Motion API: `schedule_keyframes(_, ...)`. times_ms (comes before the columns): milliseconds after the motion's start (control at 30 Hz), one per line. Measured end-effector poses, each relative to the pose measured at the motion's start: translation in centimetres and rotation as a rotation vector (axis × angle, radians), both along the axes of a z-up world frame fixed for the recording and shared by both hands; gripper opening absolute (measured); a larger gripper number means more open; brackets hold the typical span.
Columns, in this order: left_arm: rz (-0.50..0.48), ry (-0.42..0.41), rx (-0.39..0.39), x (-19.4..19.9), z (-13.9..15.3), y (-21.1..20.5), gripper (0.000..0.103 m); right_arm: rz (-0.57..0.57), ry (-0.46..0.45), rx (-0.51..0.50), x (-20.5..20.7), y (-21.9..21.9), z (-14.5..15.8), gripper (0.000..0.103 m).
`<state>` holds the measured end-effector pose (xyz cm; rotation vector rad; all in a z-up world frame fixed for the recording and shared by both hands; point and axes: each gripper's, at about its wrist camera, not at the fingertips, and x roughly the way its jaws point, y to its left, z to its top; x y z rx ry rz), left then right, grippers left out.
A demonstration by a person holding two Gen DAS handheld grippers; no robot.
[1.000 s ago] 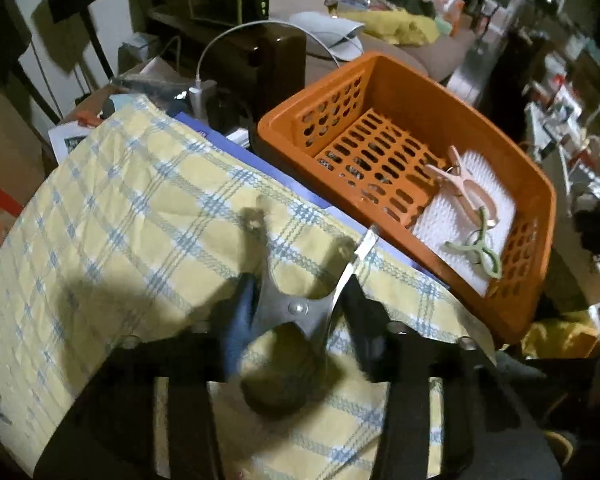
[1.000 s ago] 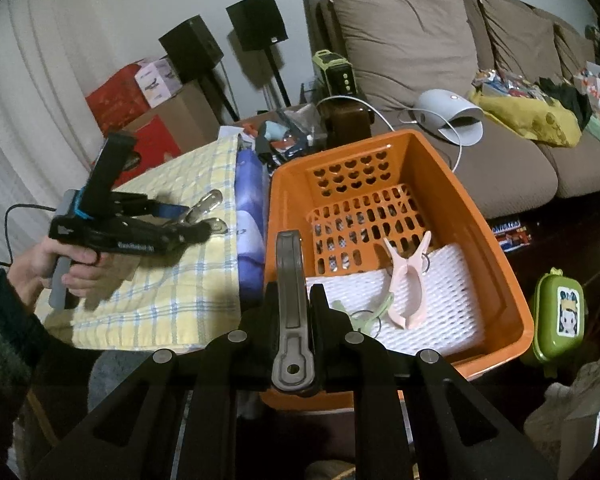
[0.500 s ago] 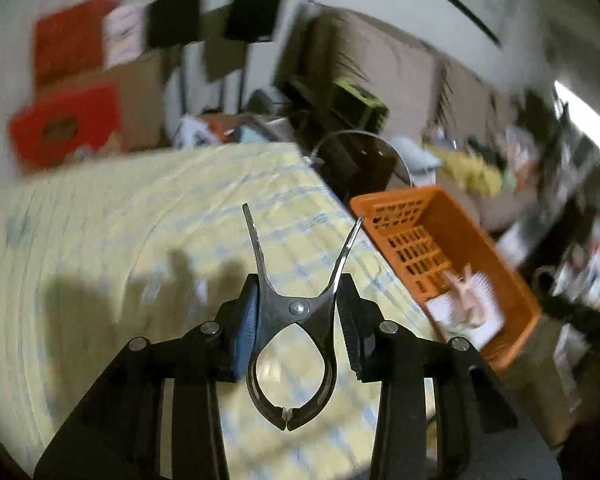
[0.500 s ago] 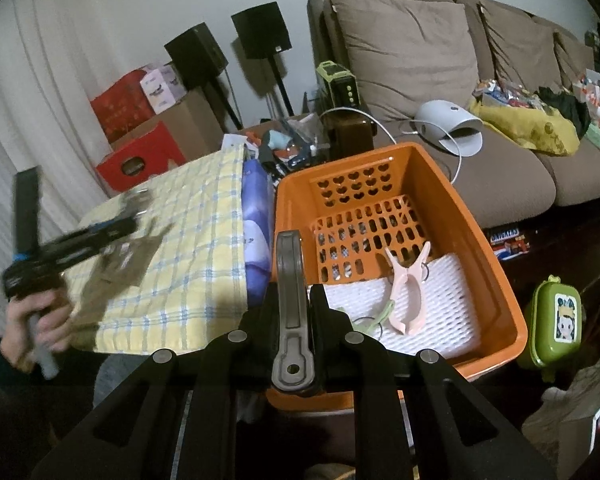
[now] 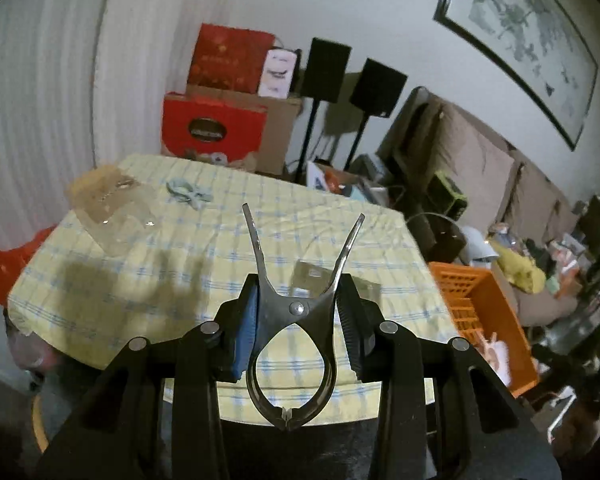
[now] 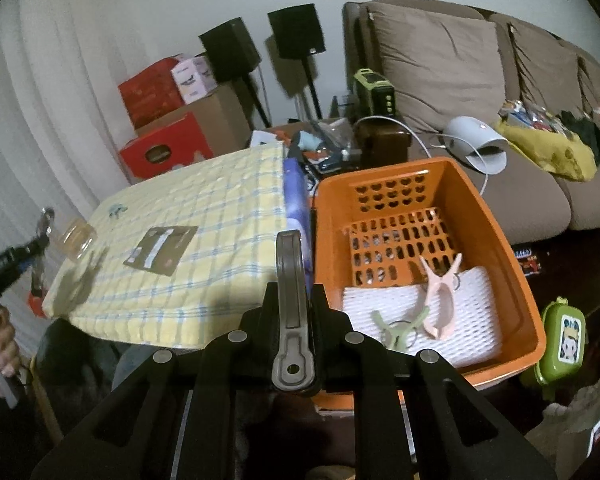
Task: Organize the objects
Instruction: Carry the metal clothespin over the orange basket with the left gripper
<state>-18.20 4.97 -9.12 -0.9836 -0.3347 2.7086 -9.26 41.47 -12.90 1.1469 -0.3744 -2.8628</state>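
The left gripper (image 5: 296, 300) has its fingers clamped on a metal clip (image 5: 296, 312) above the counter (image 5: 204, 264). The right gripper's (image 6: 290, 300) fingers pinch a grey clip (image 6: 290, 280) beside the orange basket (image 6: 500, 248), where a pink clip (image 6: 442, 300) lies.

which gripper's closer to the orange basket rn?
Right. The right gripper hangs at the orange basket's near-left corner; the left gripper is beyond the checked cloth's far side.

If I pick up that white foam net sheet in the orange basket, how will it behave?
The white foam net sheet is probably floppy and very light, judging by its open mesh. The pink clothespin and green clip lying on it would likely slide off.
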Motion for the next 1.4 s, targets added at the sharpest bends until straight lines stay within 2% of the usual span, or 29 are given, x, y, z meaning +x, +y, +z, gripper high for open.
schedule_keyframes(233, -0.057, -0.020, -0.058, 0.9, -1.4, 3.8, 0.035, 0.019, -0.016, 0.010, -0.4, -0.6, -0.5, 0.014)
schedule_keyframes(367, -0.077, -0.019, -0.081, 1.3, -1.0, 5.8, 0.035, 0.017, -0.007, 0.010, -0.2, -0.3, -0.2, 0.014)
schedule_keyframes(533, -0.107, 0.003, -0.082, 1.8, 0.2, 7.9, 0.035, 0.000, 0.005, -0.008, 0.2, 0.9, 0.2, 0.014)
schedule_keyframes(600, -0.134, -0.004, -0.040, 1.9, 0.4, 8.6, 0.035, -0.005, 0.006, -0.003, 0.4, 1.4, 0.5, 0.014)
schedule_keyframes(667, -0.143, -0.012, -0.030, 1.8, 0.3, 9.0, 0.036, -0.014, 0.017, 0.000, 0.7, 1.8, 1.0, 0.014)
schedule_keyframes(1100, -0.175, -0.017, -0.065, 2.6, 0.8, 12.0, 0.036, -0.062, 0.049, -0.020, 1.9, 4.7, 2.4, 0.014)
schedule_keyframes(1400, -0.184, -0.041, -0.081, 2.6, -0.3, 13.3, 0.036, -0.052, 0.059, -0.040, 2.2, 5.1, 2.9, 0.014)
